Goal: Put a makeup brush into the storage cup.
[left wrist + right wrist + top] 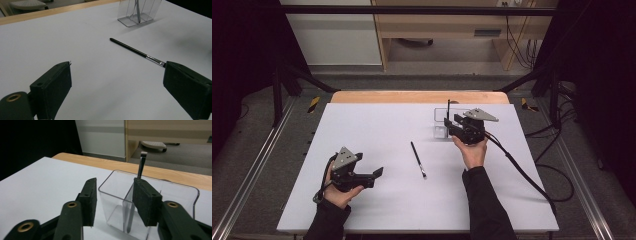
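Right tool point(451, 120) at the far right of the surface point(362, 150), jaws apart, straddling one wall of the clear acrylic holder point(150, 195); one brush point(140, 170) stands upright inside. Left tool point(374, 177) near left, jaws wide apart, hovering. Second black brush point(418, 159) lies flat mid-surface, between both tools. No readable labels or writing.

The high view looks forward and down on the whole table point(362, 200). The left gripper view sits low, facing 1 o'clock toward the brush point(136, 51) and holder point(138, 12). The right gripper view faces 12 o'clock, very near the holder point(150, 202).
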{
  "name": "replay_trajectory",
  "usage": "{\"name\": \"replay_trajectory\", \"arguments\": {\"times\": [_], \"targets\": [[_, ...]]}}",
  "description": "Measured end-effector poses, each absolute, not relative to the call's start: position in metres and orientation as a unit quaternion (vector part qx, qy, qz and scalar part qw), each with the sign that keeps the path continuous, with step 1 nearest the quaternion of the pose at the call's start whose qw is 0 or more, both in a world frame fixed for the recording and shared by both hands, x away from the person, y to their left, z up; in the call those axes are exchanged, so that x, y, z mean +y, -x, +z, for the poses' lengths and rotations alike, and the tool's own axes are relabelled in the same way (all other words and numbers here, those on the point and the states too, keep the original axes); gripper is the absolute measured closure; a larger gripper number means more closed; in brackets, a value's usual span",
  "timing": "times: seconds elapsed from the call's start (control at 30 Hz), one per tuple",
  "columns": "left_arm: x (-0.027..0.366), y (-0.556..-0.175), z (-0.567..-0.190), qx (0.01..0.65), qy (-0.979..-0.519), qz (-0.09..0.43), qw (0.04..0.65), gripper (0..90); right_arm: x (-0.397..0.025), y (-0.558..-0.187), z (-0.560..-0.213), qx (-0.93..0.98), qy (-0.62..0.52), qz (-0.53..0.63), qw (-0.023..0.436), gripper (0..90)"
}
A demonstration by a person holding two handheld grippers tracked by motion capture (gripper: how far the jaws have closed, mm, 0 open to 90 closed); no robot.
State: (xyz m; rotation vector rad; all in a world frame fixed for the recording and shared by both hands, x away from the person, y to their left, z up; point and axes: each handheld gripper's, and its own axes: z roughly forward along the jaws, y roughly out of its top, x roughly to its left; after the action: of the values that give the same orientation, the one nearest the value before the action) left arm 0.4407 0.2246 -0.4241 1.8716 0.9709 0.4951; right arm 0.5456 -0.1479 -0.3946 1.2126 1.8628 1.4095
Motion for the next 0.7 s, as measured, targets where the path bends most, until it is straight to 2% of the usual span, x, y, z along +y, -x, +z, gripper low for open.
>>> {"name": "replay_trajectory", "arguments": {"times": [0.7], "targets": [[0.226,-0.440,-0.423,0.399,-0.759,0.202,0.474,7.4,-0.166,-0.500,-0.390,0.696,-0.422,0.530,0.238,23.6]]}}
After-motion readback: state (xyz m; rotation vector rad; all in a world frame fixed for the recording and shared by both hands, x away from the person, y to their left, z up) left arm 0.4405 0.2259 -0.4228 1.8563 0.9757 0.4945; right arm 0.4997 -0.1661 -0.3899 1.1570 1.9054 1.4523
